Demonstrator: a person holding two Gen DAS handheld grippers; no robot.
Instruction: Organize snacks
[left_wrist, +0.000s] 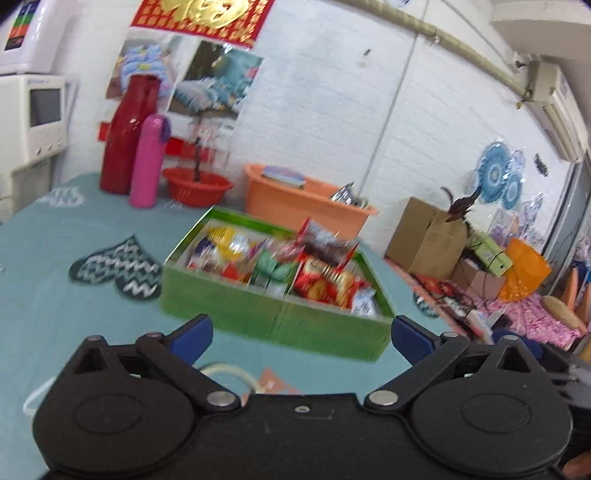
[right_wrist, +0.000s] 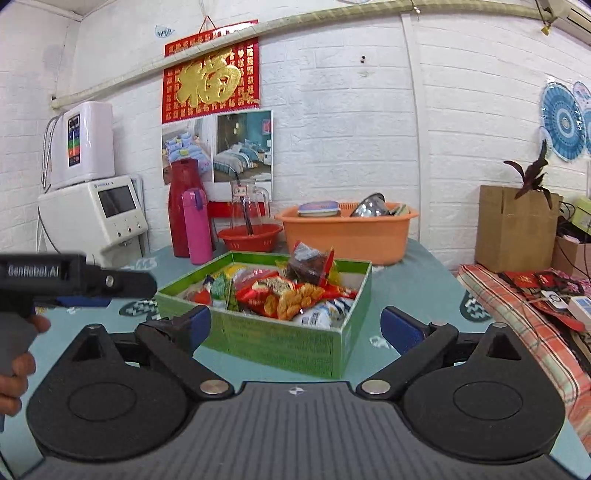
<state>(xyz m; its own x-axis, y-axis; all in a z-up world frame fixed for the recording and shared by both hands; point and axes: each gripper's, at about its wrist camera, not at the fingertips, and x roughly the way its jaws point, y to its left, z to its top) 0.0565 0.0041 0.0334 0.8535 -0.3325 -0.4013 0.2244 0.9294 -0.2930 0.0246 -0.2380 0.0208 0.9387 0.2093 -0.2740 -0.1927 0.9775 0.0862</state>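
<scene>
On teal tablecloth (right_wrist: 413, 280) | green box (right_wrist: 273, 341) heaped with snack packets (right_wrist: 284, 295), none seen loose outside | left gripper (left_wrist: 301, 332) and right gripper (right_wrist: 295, 325) both spread wide, empty, short of box | stage: packets boxed; fits pre-sorting or finished | next move unsettled.

Both tools (left_wrist: 301, 332) (right_wrist: 295, 325) spread wide, empty

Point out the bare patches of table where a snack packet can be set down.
Bare cloth lies left of the green box, toward the pink bottle, and right of it before the plaid cushion. The box itself is heaped; behind it the orange tub and red basin crowd the wall.
</scene>
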